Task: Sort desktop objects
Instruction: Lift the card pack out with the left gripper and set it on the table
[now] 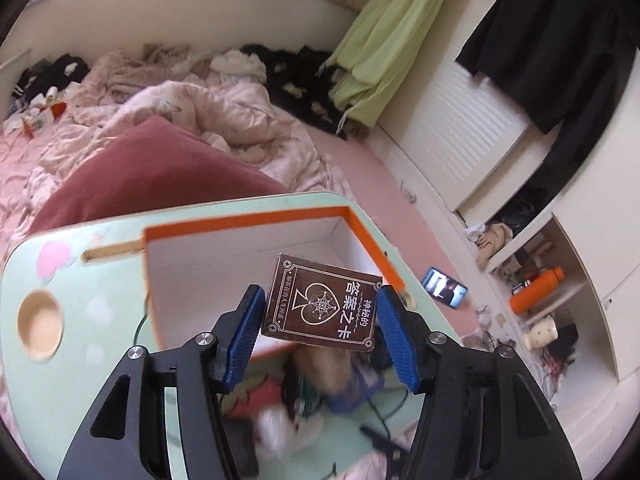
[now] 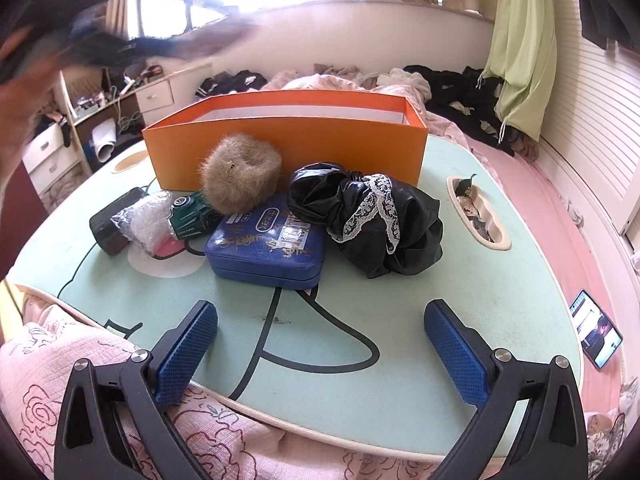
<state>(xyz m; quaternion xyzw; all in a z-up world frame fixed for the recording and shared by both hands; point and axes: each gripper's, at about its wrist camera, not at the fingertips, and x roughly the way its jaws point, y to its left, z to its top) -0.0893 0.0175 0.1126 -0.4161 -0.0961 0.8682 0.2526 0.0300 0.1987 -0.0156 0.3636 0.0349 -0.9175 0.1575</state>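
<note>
The left gripper's (image 1: 322, 312) 2 blue fingers clamp a brown card deck box (image 1: 322, 307), held above the open orange cardboard box (image 1: 248, 224). The right gripper (image 2: 320, 344) is spread wide, empty, near the surface's (image 2: 400, 360) edge.

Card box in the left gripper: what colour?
Dark brown card box with pale line art; left wrist view shows it best.
</note>
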